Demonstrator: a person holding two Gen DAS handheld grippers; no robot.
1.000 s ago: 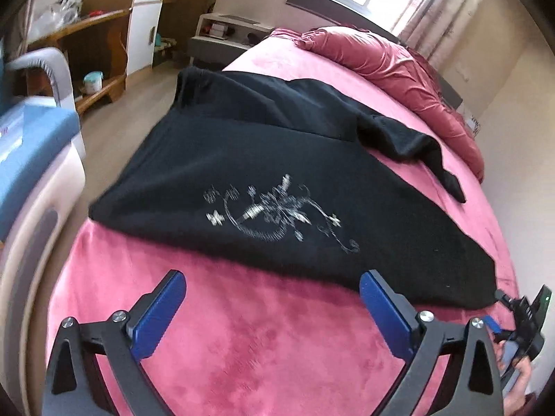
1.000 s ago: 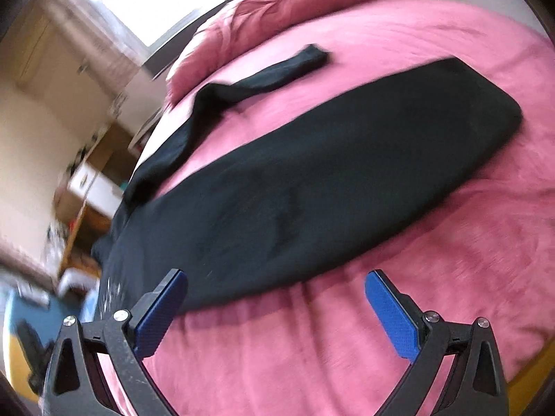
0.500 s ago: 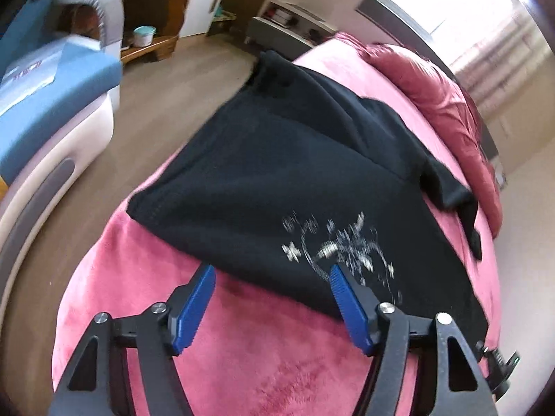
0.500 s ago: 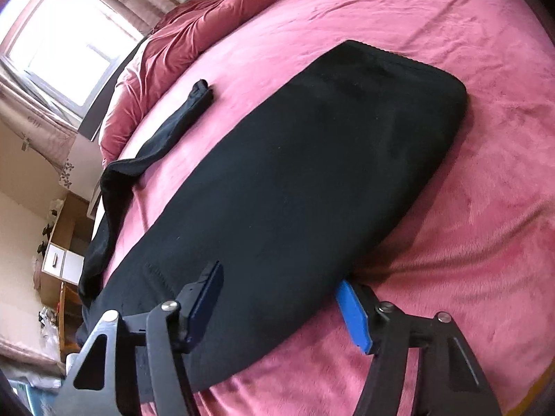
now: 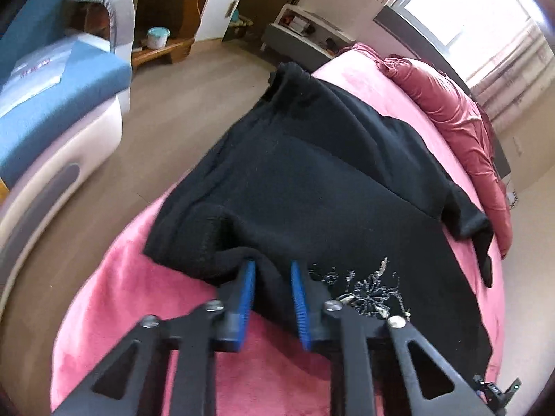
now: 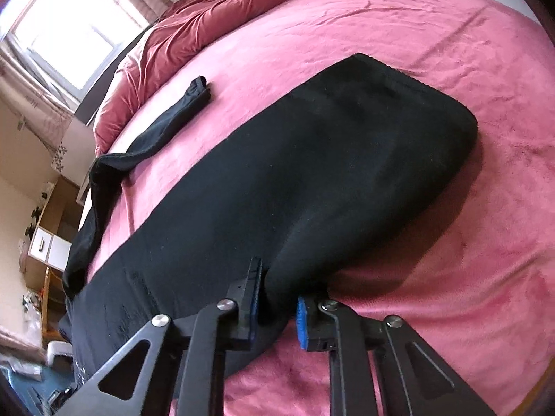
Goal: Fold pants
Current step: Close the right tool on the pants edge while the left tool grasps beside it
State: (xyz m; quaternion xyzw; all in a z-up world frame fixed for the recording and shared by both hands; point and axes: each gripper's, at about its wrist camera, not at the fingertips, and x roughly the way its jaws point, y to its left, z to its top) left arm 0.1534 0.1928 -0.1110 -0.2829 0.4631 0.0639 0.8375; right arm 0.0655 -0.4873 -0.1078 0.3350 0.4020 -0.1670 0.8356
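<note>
Left wrist view: your left gripper (image 5: 272, 289) has its blue pads (image 5: 247, 287) pinched on a bunched fold of the black pants (image 5: 333, 187) at their near edge. Fabric fills the gap between the jaws and rises into a small ridge just ahead of them. The pants lie spread across the pink bed cover (image 5: 114, 298), one end draping over the bed's far edge toward the wooden floor (image 5: 166, 111). Pale embroidery (image 5: 371, 287) sits on the cloth just right of the gripper. A thin black leg (image 5: 482, 235) trails off to the right, near the rumpled dark-red duvet (image 5: 458, 118). A blue-and-grey armchair (image 5: 52, 104) stands at left, well apart from the bed.

Right wrist view: your right gripper (image 6: 277, 306) is clamped on the near edge of the pants (image 6: 312, 180); black fabric is wedged between the two jaws and pulled up, with a shadow beneath it on the bed cover (image 6: 468, 260). The wide leg runs away to a rounded far end at upper right. The narrow leg (image 6: 170, 121) lies apart on the cover, pointing toward the duvet (image 6: 208, 20) under the window (image 6: 66, 31).
</note>
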